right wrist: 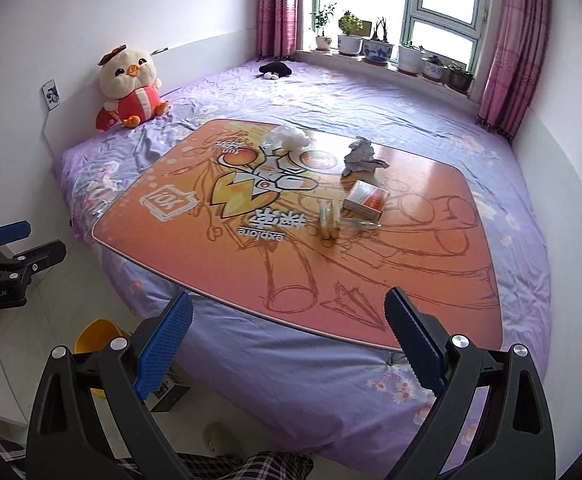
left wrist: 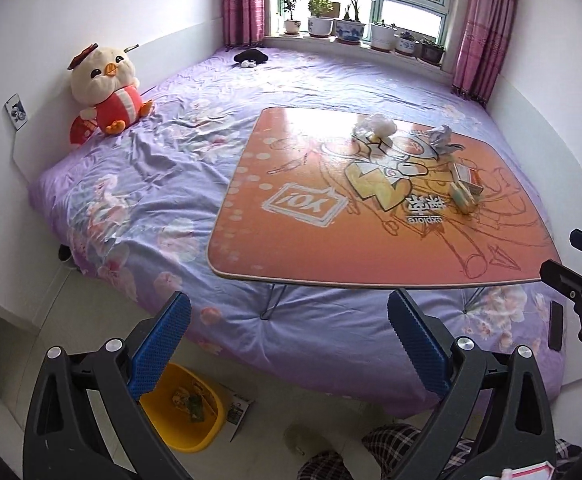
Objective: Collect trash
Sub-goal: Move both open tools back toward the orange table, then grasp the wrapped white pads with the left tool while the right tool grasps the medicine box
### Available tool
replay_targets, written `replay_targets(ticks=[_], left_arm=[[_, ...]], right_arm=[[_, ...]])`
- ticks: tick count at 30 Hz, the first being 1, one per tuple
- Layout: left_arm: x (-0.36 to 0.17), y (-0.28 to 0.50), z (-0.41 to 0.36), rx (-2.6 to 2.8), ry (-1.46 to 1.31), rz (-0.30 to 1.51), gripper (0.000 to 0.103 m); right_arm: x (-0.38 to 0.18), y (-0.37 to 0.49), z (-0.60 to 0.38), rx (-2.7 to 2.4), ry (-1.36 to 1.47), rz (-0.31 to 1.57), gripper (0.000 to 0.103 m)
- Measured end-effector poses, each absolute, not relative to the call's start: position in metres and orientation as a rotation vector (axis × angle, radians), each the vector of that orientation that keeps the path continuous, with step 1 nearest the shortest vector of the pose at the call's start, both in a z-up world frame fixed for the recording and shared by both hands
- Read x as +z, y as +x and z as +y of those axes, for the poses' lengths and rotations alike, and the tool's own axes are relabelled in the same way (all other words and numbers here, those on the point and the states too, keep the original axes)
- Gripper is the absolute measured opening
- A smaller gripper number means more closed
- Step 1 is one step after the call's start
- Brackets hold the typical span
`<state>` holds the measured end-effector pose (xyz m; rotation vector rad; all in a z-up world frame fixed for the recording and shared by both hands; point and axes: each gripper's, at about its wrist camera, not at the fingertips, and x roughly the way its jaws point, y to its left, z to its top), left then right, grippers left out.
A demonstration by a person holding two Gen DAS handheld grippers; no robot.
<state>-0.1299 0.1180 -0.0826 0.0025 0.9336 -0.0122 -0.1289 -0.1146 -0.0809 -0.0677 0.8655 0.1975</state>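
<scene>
An orange folding table (left wrist: 311, 240) (right wrist: 211, 256) stands on the purple bed. On it lie a crumpled white plastic bag (left wrist: 375, 125) (right wrist: 287, 137), a crumpled grey paper (left wrist: 442, 139) (right wrist: 359, 156), a small orange-white box (left wrist: 466, 175) (right wrist: 366, 200) and a clear wrapper (left wrist: 463, 197) (right wrist: 329, 218). A yellow bin (left wrist: 187, 412) (right wrist: 95, 336) with some trash inside stands on the floor by the bed. My left gripper (left wrist: 289, 344) is open and empty, above the floor near the bin. My right gripper (right wrist: 289, 344) is open and empty, before the table's near edge.
A chick plush (left wrist: 109, 88) (right wrist: 133, 88) sits by the headboard. Potted plants (left wrist: 355, 30) (right wrist: 383, 50) line the windowsill. A black item (left wrist: 251, 58) lies at the far end of the bed. A dark box (left wrist: 237, 410) (right wrist: 169, 392) lies beside the bin. A phone (left wrist: 555, 326) lies on the bed.
</scene>
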Motion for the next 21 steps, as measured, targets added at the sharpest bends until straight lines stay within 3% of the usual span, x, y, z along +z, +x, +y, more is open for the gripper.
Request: replay_targets(ticks=[21], left_arm=[[-0.121,-0.045,-0.051,-0.053,0.016,1.037,0.098]], right_arm=[[-0.108,-0.032,-0.237,0.279,-0.098,0.926,0.096]])
